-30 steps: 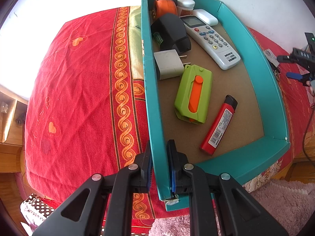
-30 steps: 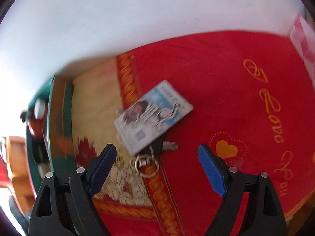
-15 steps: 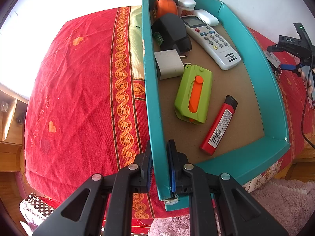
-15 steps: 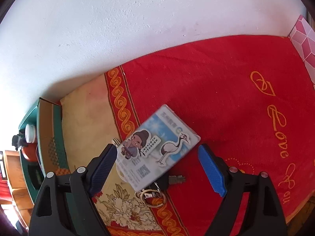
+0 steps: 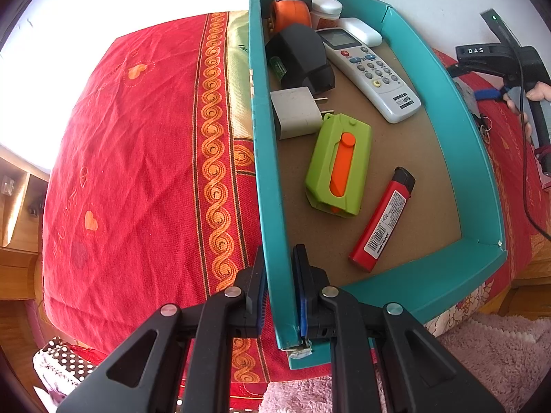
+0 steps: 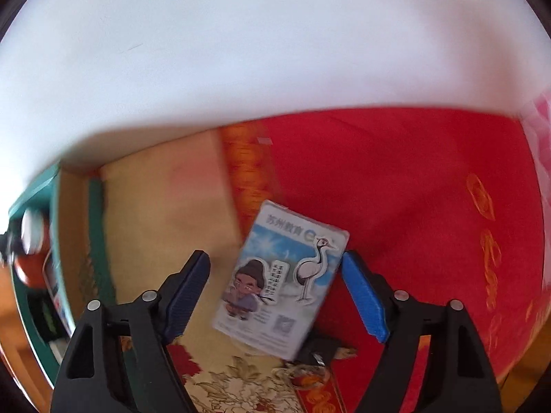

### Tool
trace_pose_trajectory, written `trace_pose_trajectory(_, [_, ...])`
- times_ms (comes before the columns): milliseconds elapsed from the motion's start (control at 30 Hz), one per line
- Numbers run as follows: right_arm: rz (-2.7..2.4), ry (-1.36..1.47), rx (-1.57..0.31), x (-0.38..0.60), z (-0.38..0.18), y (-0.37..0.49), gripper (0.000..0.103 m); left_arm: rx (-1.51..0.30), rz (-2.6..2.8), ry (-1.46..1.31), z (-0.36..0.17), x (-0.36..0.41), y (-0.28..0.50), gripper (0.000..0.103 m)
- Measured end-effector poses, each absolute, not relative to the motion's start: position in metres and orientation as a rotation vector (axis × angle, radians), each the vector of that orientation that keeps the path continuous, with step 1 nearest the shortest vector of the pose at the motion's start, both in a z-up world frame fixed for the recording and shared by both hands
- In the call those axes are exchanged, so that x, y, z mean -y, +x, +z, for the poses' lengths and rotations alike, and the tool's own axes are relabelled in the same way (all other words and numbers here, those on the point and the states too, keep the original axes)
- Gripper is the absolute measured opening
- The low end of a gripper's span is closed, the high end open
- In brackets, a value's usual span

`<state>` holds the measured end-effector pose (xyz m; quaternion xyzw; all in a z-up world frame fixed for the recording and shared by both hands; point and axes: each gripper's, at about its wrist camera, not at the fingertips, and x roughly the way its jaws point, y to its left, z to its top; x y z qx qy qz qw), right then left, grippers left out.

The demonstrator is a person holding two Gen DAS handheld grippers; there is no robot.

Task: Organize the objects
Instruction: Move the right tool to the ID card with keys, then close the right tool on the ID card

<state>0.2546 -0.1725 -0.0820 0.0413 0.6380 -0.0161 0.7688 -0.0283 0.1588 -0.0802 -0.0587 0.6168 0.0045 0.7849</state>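
Gripping the left wall of the teal tray (image 5: 272,186), the left gripper (image 5: 279,289) has its two blue-padded fingers closed on that wall near the tray's front corner, one finger outside and one inside. The tray rests on a red bedspread (image 5: 137,172) patterned with orange spirals and hearts. On its brown floor lie a red lighter (image 5: 382,220), a green case with an orange slider (image 5: 339,168), a white plug adapter (image 5: 296,113), a black charger (image 5: 301,58), a white remote control (image 5: 372,72), a white oblong case (image 5: 361,31), a small white-lidded jar (image 5: 325,8) and an owl figure on an orange base (image 5: 287,0), the last four crowded toward the far end.

The right gripper (image 6: 275,289) stands wide open, its fingers straddling an illustrated card (image 6: 280,275) without visibly touching it; the right pad (image 6: 365,296) lies just beside the card's edge. The card, printed with a cartoon figure and a crane, lies flat on the bedspread to the right of the tray, with a key ring (image 6: 306,375) at its near end. This view is motion-blurred.
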Motion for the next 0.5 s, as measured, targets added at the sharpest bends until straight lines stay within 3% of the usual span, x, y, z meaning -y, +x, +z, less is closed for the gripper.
trace_pose_trajectory(267, [0.021,-0.029,-1.373,0.147,-0.081,0.252,0.081,-1.331,0.011,-0.128,-0.08,-0.159,-0.028,0.012])
trace_pose_trajectory(400, [0.049,-0.054,-1.342,0.152,-0.077,0.226,0.064,-1.33,0.01,-0.127,-0.08,-0.159,-0.028,0.012])
trace_pose_trajectory(500, [0.063,-0.06,-1.336,0.149,-0.075,0.222,0.063,-1.331,0.009,-0.124,-0.08,-0.158,-0.028,0.012])
